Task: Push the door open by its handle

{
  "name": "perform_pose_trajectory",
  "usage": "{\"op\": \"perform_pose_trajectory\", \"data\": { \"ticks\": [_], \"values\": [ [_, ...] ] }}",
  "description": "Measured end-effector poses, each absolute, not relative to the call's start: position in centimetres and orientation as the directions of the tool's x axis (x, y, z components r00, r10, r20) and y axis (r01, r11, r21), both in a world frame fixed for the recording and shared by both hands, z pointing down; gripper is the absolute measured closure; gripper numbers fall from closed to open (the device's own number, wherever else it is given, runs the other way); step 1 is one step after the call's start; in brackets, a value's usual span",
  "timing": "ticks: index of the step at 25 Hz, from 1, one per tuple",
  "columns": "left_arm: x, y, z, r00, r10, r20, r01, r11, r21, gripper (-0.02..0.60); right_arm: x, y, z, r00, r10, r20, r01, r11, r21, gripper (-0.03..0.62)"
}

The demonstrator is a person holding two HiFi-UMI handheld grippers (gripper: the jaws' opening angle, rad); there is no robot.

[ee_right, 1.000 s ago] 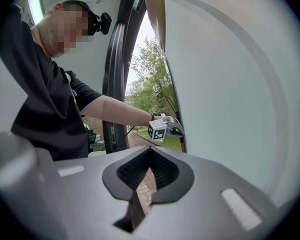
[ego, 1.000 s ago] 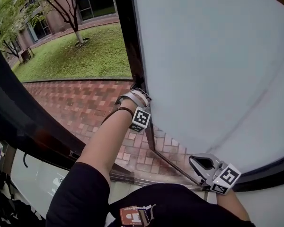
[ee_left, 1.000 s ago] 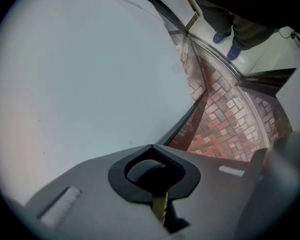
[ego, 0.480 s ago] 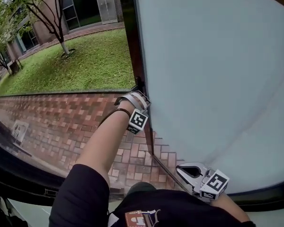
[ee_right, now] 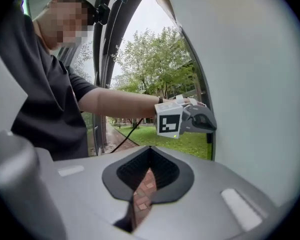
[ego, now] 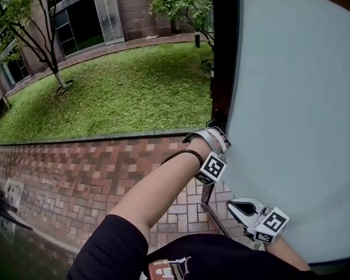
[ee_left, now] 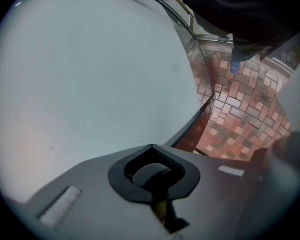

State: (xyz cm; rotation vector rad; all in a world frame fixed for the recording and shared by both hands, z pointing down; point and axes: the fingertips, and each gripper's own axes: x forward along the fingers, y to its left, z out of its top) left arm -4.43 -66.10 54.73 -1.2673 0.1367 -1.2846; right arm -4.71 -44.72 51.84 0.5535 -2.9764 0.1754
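The left gripper has its jaws closed together, tips up against the dark frame edge of the door. In its own view a rounded grey shape sits in the cut-out between the black pads. It might be part of the handle, but the view is too close and soft to be sure, so no grip on anything can be confirmed. A small dark fitting just above the gripper on that edge is the only handle-like part in the head view. The right gripper hangs lower and nearer the person, its jaws also shut with nothing in them. Only brick shows through its cut-out, and it sits close beside the door's pale frosted panel. The person's bare left forearm reaches out from a black sleeve. The door stands swung outward over red brick paving. Beyond lie a lawn, a tree and a brick building.
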Motion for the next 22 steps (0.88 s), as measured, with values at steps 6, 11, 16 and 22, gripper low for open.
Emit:
{"op": "perform_pose_trajectory", "data": {
  "ticks": [6,11,16,22],
  "values": [
    [3.7,-72.0,53.5,0.536,-0.623,0.569,0.588,-0.208,-0.782,0.581,-2.9,-54.1,52.9,-0.879,-0.452,0.155,-0.468,0.879,-0.093,0.594],
    [9.4,-74.2,53.5,0.593,-0.552,0.587,0.607,-0.173,-0.776,0.581,1.4,-58.4,53.5,-0.845,-0.504,0.179,-0.526,0.844,-0.106,0.594],
    [15.4,-76.4,51.9,0.65,-0.49,0.581,0.613,-0.114,-0.782,0.581,5.3,-62.4,53.4,-0.827,-0.53,0.186,-0.551,0.83,-0.089,0.594],
    [20.8,-78.6,52.2,0.693,-0.4,0.599,0.609,-0.12,-0.784,0.581,10.0,-67.6,56.6,-0.79,-0.591,0.164,-0.612,0.774,-0.159,0.594]
  ]
}}
